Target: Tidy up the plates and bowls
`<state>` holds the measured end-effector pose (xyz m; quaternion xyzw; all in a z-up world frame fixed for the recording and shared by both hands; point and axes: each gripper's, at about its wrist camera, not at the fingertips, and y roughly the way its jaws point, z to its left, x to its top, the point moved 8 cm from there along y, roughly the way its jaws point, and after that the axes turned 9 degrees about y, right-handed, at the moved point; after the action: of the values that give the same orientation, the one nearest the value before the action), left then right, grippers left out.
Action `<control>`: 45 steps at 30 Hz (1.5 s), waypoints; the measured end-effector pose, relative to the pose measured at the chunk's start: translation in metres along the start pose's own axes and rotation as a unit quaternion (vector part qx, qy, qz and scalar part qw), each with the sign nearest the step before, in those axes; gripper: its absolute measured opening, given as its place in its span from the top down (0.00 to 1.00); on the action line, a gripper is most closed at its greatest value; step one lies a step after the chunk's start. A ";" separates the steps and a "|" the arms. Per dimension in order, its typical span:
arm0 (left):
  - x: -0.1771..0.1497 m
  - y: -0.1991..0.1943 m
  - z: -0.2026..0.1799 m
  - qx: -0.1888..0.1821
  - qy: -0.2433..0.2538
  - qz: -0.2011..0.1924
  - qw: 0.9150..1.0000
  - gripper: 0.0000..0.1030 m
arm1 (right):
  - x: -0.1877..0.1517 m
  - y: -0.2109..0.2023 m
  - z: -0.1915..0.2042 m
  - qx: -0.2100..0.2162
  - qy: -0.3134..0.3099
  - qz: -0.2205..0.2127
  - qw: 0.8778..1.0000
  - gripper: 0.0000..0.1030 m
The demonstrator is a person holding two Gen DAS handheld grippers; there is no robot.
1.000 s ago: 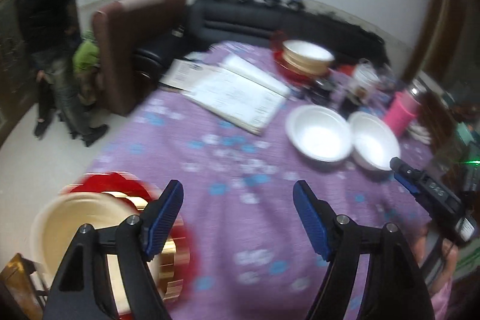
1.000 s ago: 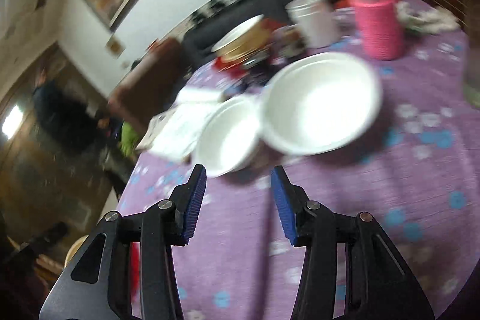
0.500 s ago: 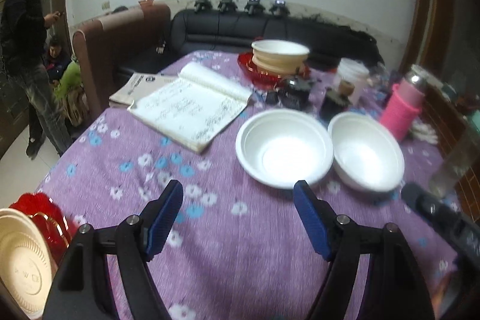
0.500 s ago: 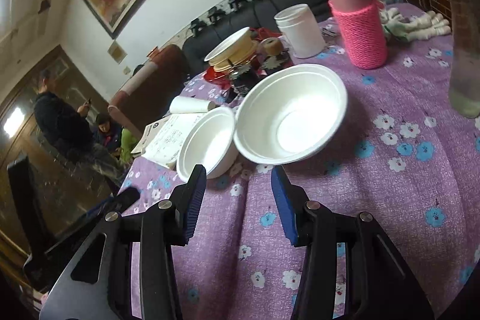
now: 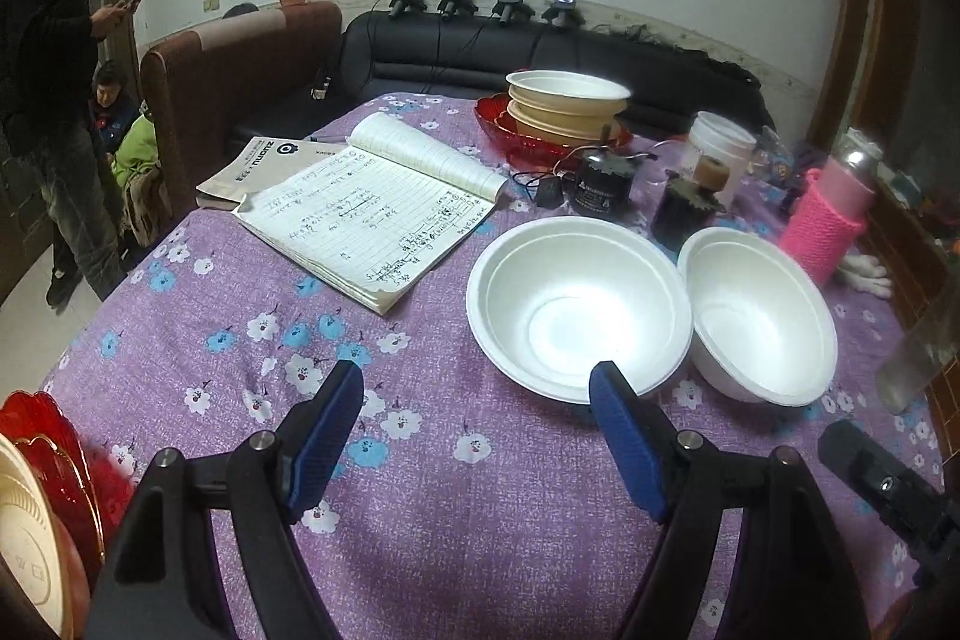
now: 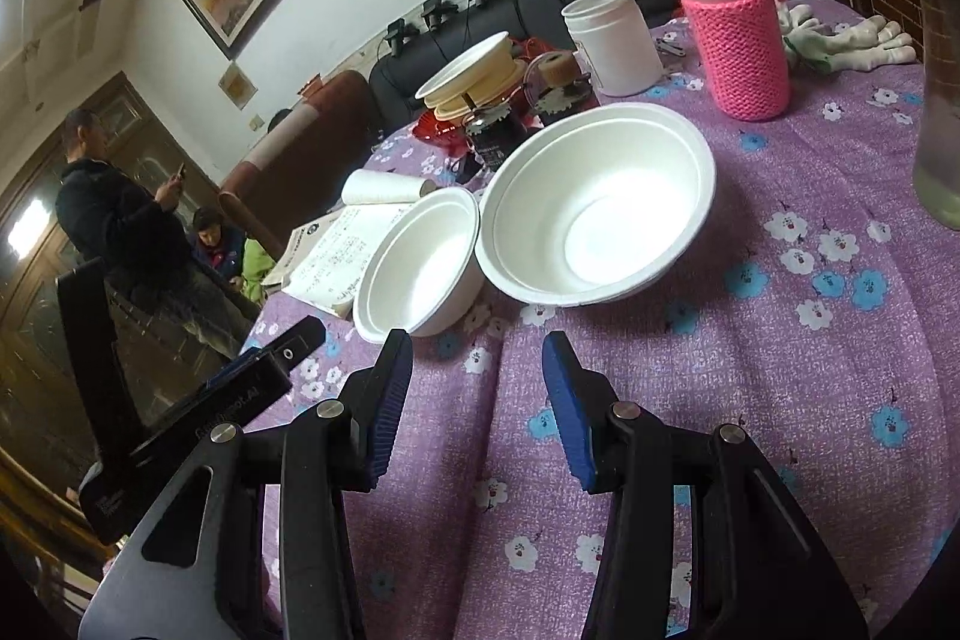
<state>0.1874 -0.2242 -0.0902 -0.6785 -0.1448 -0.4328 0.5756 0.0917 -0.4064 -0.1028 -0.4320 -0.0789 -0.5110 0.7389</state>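
two white foam bowls sit side by side, rims almost touching, toward the right side of the purple flowered tablecloth (image 5: pixel 420 460): the wider shallow white foam bowl (image 5: pixel 579 307) nearer the middle, the deeper white foam bowl (image 5: pixel 759 316) closer to the right edge. both are upright and hold nothing. the left gripper (image 5: pixel 477 436) hangs just short of the wider bowl with its jaws spread wide and nothing between them; its right blue pad (image 5: pixel 624 448) overlaps that bowl's near rim in the left wrist view, though contact cannot be confirmed. the right gripper (image 6: pixel 477 400) is also released, its jaws partly apart, over bare cloth just in front of the gap between the two bowls. the step in hand looks like taking one bowl to nest it with the other. foam is light and crushes easily, so a pad inside and a pad outside the near rim, closed gently, should lift it without cracking. lift straight up so the neighbouring bowl is not nudged. the open lined notebook (image 5: pixel 372 214) at the far left and a stack of cream bowls on a red glass dish (image 5: pixel 558 112) at the far edge stay clear of the path.
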 end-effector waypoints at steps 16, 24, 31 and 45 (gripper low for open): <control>-0.008 0.014 0.003 -0.005 0.007 0.019 1.000 0.25 | -0.010 0.017 -0.010 -0.019 -0.002 0.024 1.000 0.56; -0.015 0.029 0.020 0.011 -0.010 0.048 0.999 0.25 | -0.011 0.021 -0.016 -0.026 0.005 0.028 0.999 0.56; -0.021 0.036 0.024 0.014 -0.012 0.065 0.998 0.25 | -0.010 0.021 -0.022 -0.032 0.013 0.026 0.999 0.56; -0.025 0.041 0.025 0.011 -0.012 0.076 0.997 0.25 | -0.015 0.027 -0.026 -0.037 0.019 0.040 0.998 0.56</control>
<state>0.2123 -0.2058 -0.1351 -0.6862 -0.1040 -0.3781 0.6127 0.0990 -0.4121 -0.1421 -0.4520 -0.0291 -0.4915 0.7438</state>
